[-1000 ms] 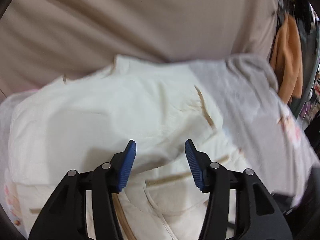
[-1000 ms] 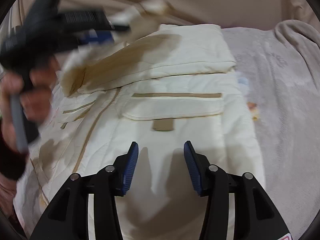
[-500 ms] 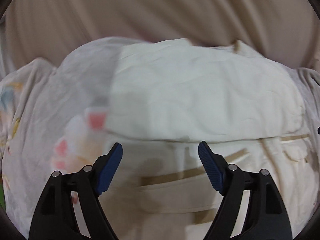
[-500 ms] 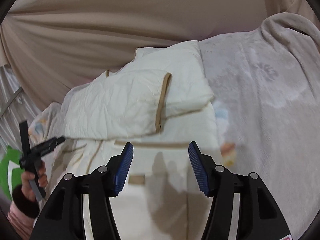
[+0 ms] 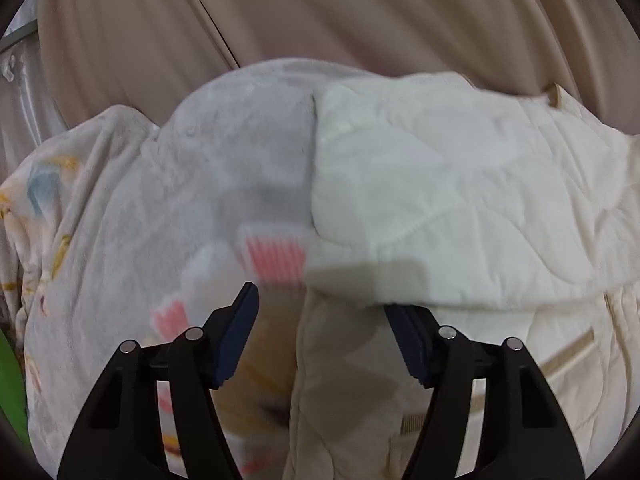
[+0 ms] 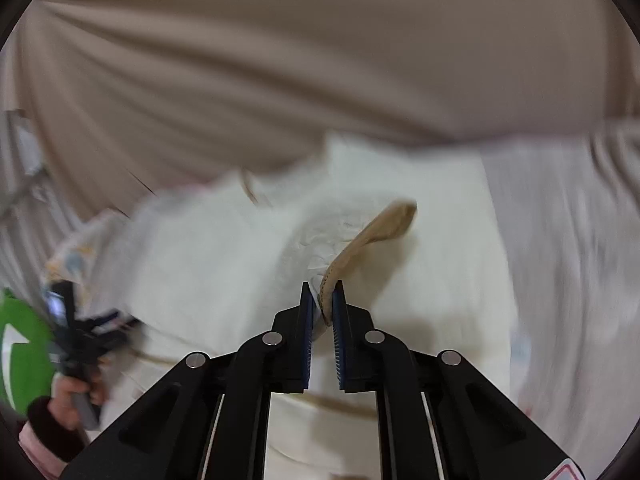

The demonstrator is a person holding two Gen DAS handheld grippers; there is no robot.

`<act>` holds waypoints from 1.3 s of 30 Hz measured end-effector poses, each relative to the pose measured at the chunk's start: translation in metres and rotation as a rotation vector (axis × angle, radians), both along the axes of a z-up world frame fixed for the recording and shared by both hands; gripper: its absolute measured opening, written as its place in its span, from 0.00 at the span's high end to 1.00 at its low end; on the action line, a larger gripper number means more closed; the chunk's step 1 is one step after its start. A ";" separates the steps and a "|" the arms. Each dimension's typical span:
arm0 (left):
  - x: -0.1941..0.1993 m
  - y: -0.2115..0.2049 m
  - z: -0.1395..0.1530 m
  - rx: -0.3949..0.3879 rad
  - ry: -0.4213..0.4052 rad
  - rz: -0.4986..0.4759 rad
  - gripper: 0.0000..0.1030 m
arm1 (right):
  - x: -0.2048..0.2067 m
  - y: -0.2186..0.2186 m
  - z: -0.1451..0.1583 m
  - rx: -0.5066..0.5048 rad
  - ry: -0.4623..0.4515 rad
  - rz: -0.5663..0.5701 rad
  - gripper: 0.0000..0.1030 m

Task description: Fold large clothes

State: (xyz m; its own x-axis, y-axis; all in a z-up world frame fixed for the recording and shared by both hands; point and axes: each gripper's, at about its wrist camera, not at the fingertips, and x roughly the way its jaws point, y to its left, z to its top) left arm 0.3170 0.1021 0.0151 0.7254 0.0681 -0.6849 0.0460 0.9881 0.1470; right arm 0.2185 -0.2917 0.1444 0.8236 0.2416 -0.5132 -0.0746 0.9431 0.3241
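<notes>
A cream quilted jacket (image 5: pixel 460 200) with tan trim lies on the bed, one sleeve folded across it. My left gripper (image 5: pixel 324 320) hovers at the jacket's left side. Its jaws are closing with the jacket's side edge between them, and the pads are not pressing. The right blue pad (image 5: pixel 408 320) is tucked under the lip of the folded sleeve. In the right wrist view the jacket (image 6: pixel 208 264) fills the middle. My right gripper (image 6: pixel 322 300) is closing tight on the tan sleeve cuff (image 6: pixel 384 224) and holds it above the jacket.
A pale grey blanket (image 5: pixel 224 168) with pink and yellow prints covers the bed and spreads to the right of the jacket (image 6: pixel 560 240). A beige curtain (image 5: pixel 320 12) hangs behind. At far left a hand (image 6: pixel 72 396) holds the left gripper beside a green object (image 6: pixel 20 360).
My left gripper swung to the jacket's left edge, where its jaws widened and then narrowed. My right gripper rose from the jacket's body, shut on the tan cuff and lifted it.
</notes>
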 end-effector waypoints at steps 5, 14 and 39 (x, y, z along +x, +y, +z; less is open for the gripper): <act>0.019 -0.005 0.002 0.012 -0.018 0.041 0.48 | -0.010 -0.010 0.057 -0.024 -0.222 -0.022 0.94; 0.029 -0.013 -0.027 0.062 0.014 0.052 0.50 | 0.073 -0.063 -0.129 -0.025 0.290 -0.186 0.95; -0.123 0.027 -0.031 -0.299 0.288 -0.187 0.84 | -0.134 -0.058 -0.133 0.014 0.483 -0.051 0.83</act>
